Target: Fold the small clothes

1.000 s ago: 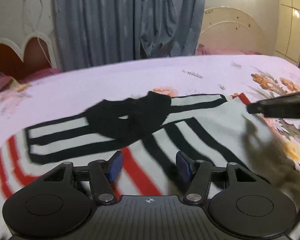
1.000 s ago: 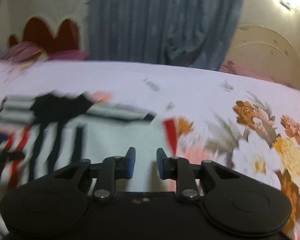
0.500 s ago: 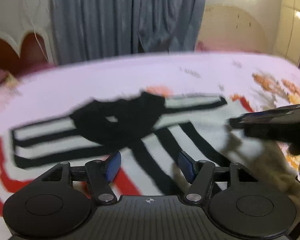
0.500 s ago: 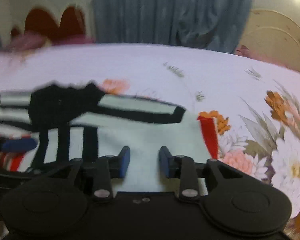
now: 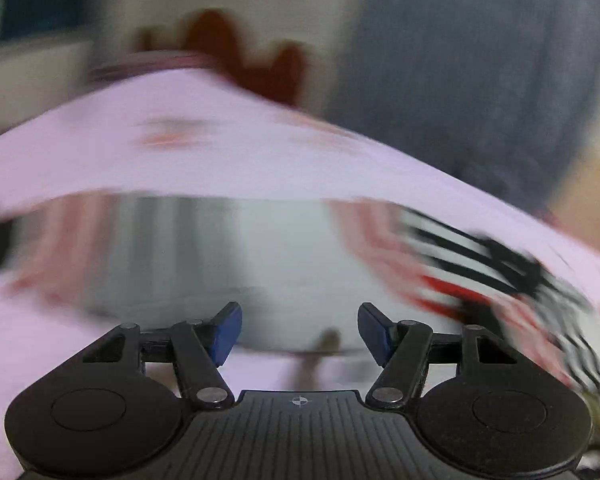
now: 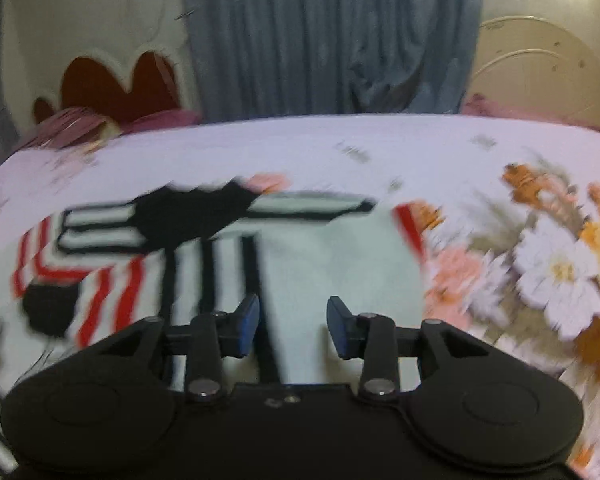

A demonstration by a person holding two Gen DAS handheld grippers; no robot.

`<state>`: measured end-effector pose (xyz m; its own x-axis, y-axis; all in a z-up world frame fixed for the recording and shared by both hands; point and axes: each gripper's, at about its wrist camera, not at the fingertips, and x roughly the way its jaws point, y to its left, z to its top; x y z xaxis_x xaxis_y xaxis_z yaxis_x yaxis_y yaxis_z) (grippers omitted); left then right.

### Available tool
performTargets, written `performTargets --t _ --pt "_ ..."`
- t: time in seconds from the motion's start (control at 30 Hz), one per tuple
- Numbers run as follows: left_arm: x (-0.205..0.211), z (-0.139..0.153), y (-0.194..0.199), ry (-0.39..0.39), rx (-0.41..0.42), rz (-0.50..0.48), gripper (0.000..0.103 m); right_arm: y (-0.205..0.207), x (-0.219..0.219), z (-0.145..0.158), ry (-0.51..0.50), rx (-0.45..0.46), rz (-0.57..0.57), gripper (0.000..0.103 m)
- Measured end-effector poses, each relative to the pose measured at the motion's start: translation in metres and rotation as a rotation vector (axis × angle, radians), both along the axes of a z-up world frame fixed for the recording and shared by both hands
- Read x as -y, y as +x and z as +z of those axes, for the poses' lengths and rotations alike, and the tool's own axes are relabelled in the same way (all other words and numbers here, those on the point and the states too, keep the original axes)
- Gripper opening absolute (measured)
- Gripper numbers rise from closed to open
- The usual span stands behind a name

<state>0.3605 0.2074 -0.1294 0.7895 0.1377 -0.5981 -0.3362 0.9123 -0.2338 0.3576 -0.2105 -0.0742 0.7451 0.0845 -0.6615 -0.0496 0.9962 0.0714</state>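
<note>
A small white garment with black and red stripes and a black collar lies spread on the bed; it shows in the right wrist view (image 6: 340, 264) and, blurred, in the left wrist view (image 5: 284, 256). My left gripper (image 5: 300, 336) is open and empty, low over the garment's near edge. My right gripper (image 6: 293, 326) is open and empty, just above the garment's plain white part. The left wrist view is heavily motion-blurred.
The bed has a pale pink sheet (image 6: 420, 152) with a floral print (image 6: 556, 272) on the right. A red and white headboard (image 6: 116, 84) and pillows stand at the back left. Grey curtains (image 6: 332, 36) hang behind the bed.
My left gripper has swung fast to the left, so the striped part now lies at its right. My right gripper has moved closer over the garment and its jaws have opened wider.
</note>
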Motion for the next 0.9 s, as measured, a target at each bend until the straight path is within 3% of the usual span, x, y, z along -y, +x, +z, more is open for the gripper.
performTargets --t 0.07,0.1,0.13,0.23,0.33,0.47,0.5,0.53,0.6,0.7,0.9 --pt "-0.046 -0.003 -0.033 -0.035 0.012 0.146 0.061 -0.007 -0.011 -0.005 0.004 -0.015 0.025 0.036" --pt "-0.066 -0.005 -0.045 -0.07 0.013 0.201 0.049 -0.01 -0.016 -0.005 0.01 -0.021 0.029 0.036" --pt "-0.084 -0.01 -0.051 -0.113 0.006 0.242 0.044 -0.012 -0.022 -0.006 0.015 -0.029 0.031 0.036" --pt "-0.125 -0.027 -0.058 -0.228 0.021 0.355 0.043 -0.011 -0.039 -0.007 0.014 -0.041 0.046 0.036" --pt "-0.146 -0.046 -0.048 -0.379 0.085 0.411 0.043 -0.01 -0.057 -0.003 -0.006 -0.031 0.064 0.036" --pt "-0.159 -0.056 -0.032 -0.433 0.145 0.43 0.043 -0.012 -0.067 0.005 -0.008 -0.009 0.056 0.036" --pt "-0.163 -0.058 -0.027 -0.447 0.158 0.43 0.043 -0.013 -0.067 0.006 -0.007 -0.008 0.048 0.037" --pt "-0.168 -0.058 -0.027 -0.457 0.169 0.426 0.034 -0.012 -0.066 0.006 -0.002 -0.007 0.034 0.037" --pt "-0.178 -0.062 -0.012 -0.449 0.136 0.401 0.004 -0.008 -0.06 0.006 0.022 -0.009 0.0 0.036" --pt "-0.171 -0.048 0.0 -0.387 0.142 0.346 0.004 0.013 -0.047 0.001 -0.017 -0.025 -0.091 0.036" --pt "-0.071 0.006 0.067 -0.24 0.179 0.012 0.004 0.015 -0.039 0.014 0.02 0.007 -0.143 0.035"
